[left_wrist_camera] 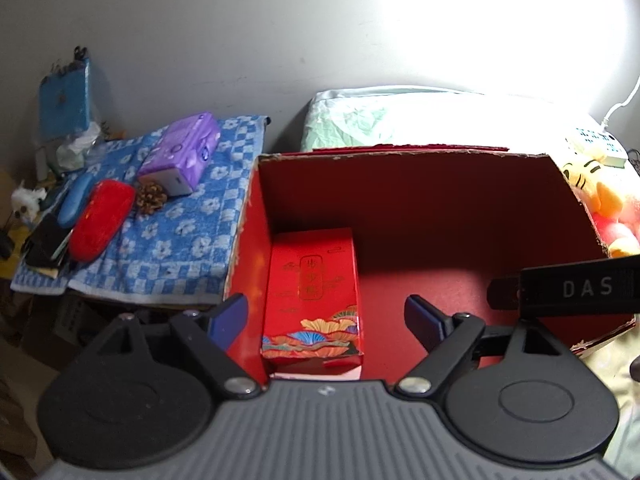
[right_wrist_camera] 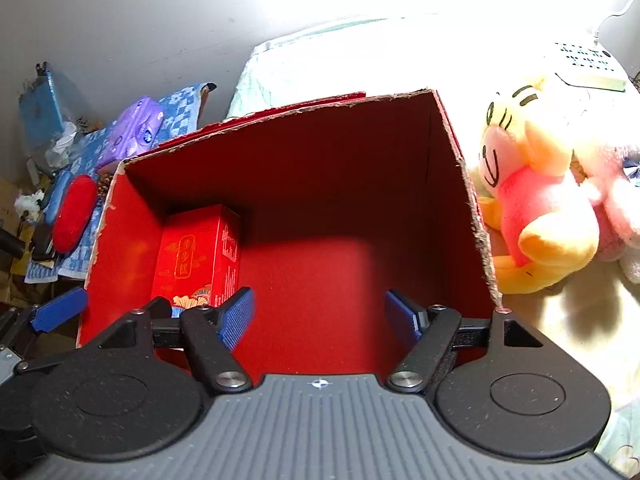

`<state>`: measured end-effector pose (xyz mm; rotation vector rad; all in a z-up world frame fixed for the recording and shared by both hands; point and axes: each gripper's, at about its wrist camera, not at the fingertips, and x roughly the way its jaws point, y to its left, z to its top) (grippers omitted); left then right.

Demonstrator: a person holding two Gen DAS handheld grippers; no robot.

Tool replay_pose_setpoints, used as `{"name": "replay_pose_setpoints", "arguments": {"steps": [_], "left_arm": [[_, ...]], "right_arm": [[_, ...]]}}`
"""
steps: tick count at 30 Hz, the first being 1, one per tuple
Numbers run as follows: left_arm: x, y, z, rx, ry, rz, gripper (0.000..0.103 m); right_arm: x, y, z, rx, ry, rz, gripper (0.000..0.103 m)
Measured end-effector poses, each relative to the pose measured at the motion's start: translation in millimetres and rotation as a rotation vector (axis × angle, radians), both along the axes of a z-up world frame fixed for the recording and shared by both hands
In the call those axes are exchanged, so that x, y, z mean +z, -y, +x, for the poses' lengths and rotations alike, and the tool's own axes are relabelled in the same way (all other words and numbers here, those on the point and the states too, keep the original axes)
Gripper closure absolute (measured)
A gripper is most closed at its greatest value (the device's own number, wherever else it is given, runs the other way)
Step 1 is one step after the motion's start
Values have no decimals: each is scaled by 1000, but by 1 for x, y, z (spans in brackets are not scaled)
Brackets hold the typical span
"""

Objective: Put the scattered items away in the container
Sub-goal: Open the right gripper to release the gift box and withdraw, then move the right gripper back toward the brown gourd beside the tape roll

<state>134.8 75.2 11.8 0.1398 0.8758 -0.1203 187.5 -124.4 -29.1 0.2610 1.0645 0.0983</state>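
The container is a red cardboard box (left_wrist_camera: 440,200) (right_wrist_camera: 320,160) with an open top. A red decorated carton (left_wrist_camera: 312,280) (right_wrist_camera: 192,256) stands inside it against the left wall. My left gripper (left_wrist_camera: 326,316) hangs open over the box's near left part, with the carton between and below its fingers, untouched. My right gripper (right_wrist_camera: 320,314) is open over the bare red floor and holds nothing. On a blue checked towel (left_wrist_camera: 180,240) left of the box lie a purple tissue pack (left_wrist_camera: 180,152) (right_wrist_camera: 132,132), a red case (left_wrist_camera: 100,220) (right_wrist_camera: 74,212), a blue case (left_wrist_camera: 74,200) and a pine cone (left_wrist_camera: 151,198).
A yellow plush toy (right_wrist_camera: 532,200) (left_wrist_camera: 592,184) and a pink one (right_wrist_camera: 616,208) sit just right of the box. A pale pillow (left_wrist_camera: 380,120) lies behind it. A black bar lettered DAS (left_wrist_camera: 576,288) crosses the box's right side. Clutter and a blue bag (left_wrist_camera: 64,108) fill the far left.
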Motion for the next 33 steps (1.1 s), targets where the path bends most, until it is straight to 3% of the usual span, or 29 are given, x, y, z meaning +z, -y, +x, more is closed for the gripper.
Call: {"name": "replay_pose_setpoints", "arguments": {"steps": [11, 33], "left_arm": [[7, 3, -31, 122, 24, 38, 13], [0, -6, -93, 167, 13, 60, 10]], "right_arm": [[17, 10, -25, 51, 60, 12, 28], [15, 18, -81, 133, 84, 66, 28]]}}
